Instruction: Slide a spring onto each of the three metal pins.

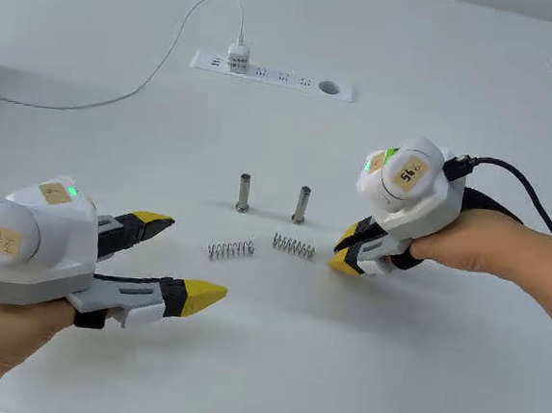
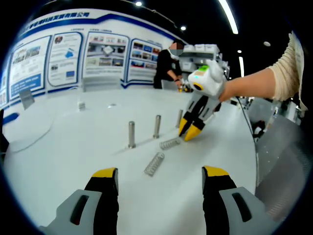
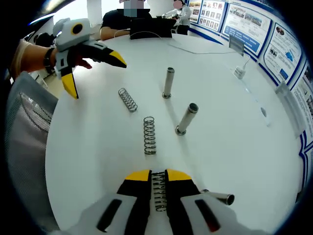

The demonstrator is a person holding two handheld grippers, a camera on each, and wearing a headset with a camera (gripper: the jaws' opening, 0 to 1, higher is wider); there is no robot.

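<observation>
- The right gripper [image 1: 342, 253] is clamped on a held spring [image 3: 159, 192], low over the table [image 1: 387, 371], with the third pin [image 3: 221, 198] just beside its jaws.
- The left gripper [image 1: 179, 259] hangs with its jaws wide apart and empty, towards the table's near edge.
- Mid-table stand a first pin [image 1: 243, 192] and a second pin [image 1: 301, 205], both bare. One loose spring [image 1: 231, 250] and another loose spring [image 1: 294, 247] lie before them.
- I'd worry the pinched coil meets the pin top askew and tips it, or springs free.
</observation>
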